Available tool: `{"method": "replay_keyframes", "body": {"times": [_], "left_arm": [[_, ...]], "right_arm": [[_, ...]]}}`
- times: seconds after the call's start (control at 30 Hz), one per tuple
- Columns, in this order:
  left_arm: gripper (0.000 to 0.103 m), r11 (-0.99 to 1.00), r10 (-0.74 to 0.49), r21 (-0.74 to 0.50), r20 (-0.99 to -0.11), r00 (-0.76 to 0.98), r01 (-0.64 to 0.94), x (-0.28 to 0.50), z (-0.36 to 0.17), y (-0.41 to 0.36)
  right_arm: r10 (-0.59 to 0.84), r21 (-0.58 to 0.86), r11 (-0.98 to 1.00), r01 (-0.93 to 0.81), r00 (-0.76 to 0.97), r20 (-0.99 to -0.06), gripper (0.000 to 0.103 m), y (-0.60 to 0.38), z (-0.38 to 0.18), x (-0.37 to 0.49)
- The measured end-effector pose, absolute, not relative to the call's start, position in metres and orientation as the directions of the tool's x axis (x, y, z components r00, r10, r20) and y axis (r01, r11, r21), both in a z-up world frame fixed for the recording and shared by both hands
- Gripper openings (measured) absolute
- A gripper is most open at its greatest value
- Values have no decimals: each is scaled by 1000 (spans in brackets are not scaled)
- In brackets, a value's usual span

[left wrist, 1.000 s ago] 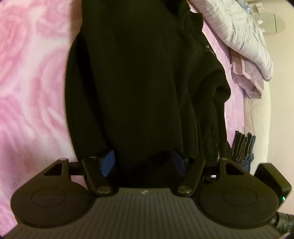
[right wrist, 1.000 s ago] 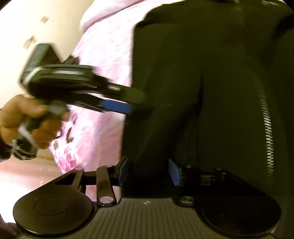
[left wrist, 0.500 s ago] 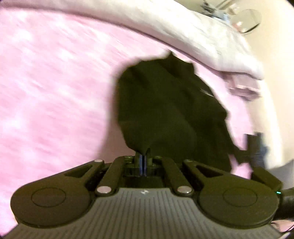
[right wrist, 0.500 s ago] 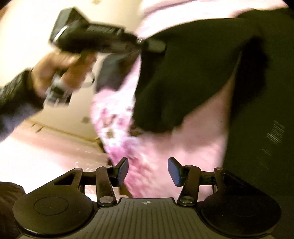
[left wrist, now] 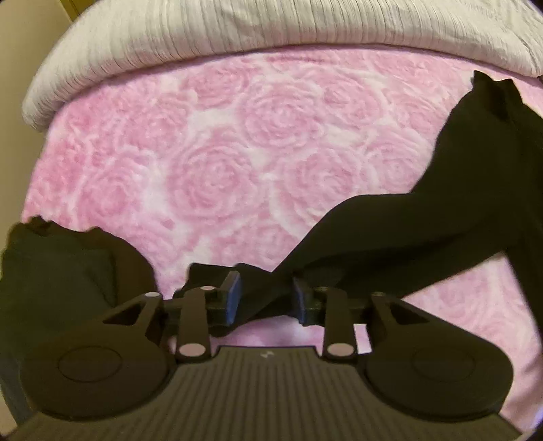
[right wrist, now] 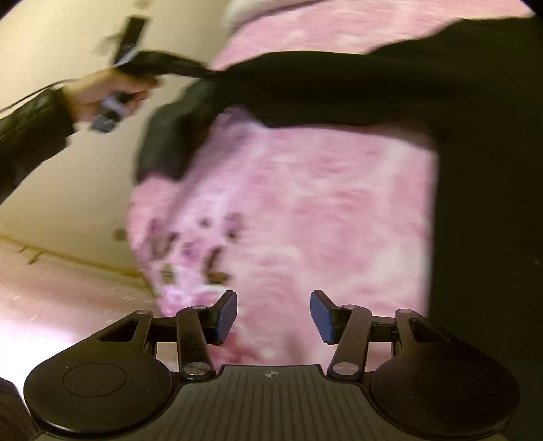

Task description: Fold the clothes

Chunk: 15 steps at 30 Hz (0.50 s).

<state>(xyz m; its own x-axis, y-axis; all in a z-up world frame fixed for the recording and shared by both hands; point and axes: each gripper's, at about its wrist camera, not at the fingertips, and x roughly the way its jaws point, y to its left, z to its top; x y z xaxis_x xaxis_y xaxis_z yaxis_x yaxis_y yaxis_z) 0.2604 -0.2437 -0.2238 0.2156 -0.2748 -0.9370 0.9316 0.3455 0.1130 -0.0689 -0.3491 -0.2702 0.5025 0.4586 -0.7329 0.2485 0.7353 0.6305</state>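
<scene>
Left tongs (left wrist: 264,298) angled steeply down over the bed, blue pads (left wrist: 234,296) set on either side of a twisted black sleeve (left wrist: 339,244); jaws just been opening, cloth between them, whether the pads press on it cannot be told. Right tongs (right wrist: 273,315) released, jaws standing apart over pink cover, nothing between them.

Seen from the right wrist, left hand (right wrist: 101,98) raised at upper left, fist wrapped round its handle, dark cuff (right wrist: 30,132) at the wrist, sleeve stretched taut from its tip toward the garment; much blurred.

Black jacket (left wrist: 492,163) lying on the pink rose-patterned blanket (left wrist: 210,163), body at far right, sleeve drawn across and lifted. Another dark bundle (left wrist: 61,271) at near left, beside the left tongs. Grey ribbed quilt (left wrist: 271,30) bunched along the far edge of the bed.

No writing legible; only a small pale mark on each tongs' housing.
</scene>
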Motion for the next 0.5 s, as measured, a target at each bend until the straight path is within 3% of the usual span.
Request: {"method": "replay_keyframes", "body": {"times": [0.27,0.5], "left_arm": [[38,338,-262,157,-931,253,928,251,-233,-205],[40,223,-336,27,-936,102,974,175,-246,-222]], "right_arm": [[257,522,682,512,501,-826,52,-392,-274,-105],[21,347,651,675,440,-898,52,-434,-261,-156]]}}
